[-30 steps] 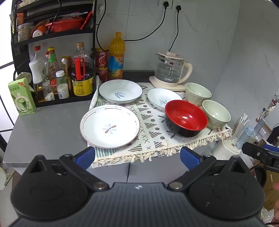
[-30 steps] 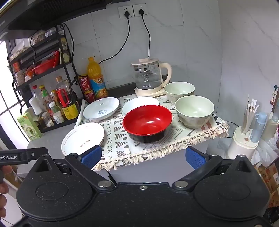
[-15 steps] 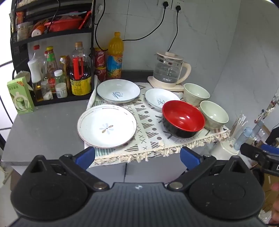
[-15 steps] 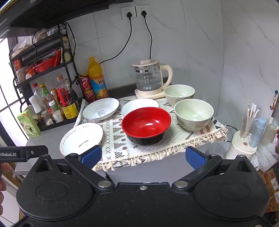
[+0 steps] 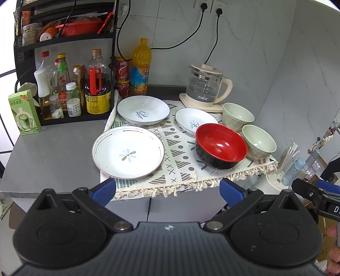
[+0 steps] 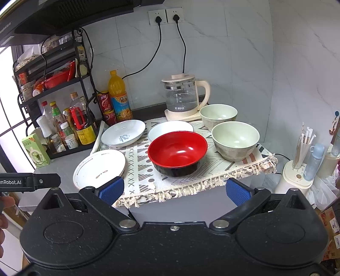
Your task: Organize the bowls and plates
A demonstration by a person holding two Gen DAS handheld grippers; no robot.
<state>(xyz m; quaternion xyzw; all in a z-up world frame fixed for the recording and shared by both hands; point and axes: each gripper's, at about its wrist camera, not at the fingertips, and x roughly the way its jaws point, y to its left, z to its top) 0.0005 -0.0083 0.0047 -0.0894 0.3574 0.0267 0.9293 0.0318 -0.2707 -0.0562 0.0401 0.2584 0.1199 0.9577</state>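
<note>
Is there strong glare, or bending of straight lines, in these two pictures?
Left wrist view: a window glare whitens the left edge, and the red bowl shows bright highlights. Right wrist view: the wall tiles curve from fisheye distortion, and the kettle stays sharp.

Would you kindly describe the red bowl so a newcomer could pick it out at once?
Find the patterned cloth on the grey counter. Near its front edge, beside two pale green bowls, sits the red bowl. It alone is glossy red inside and black outside.

White marble-tiled walls (image 6: 233, 63) with 2 sockets (image 6: 165, 17); grey counter (image 5: 53, 152); black shelf rack (image 5: 63, 42).
</note>
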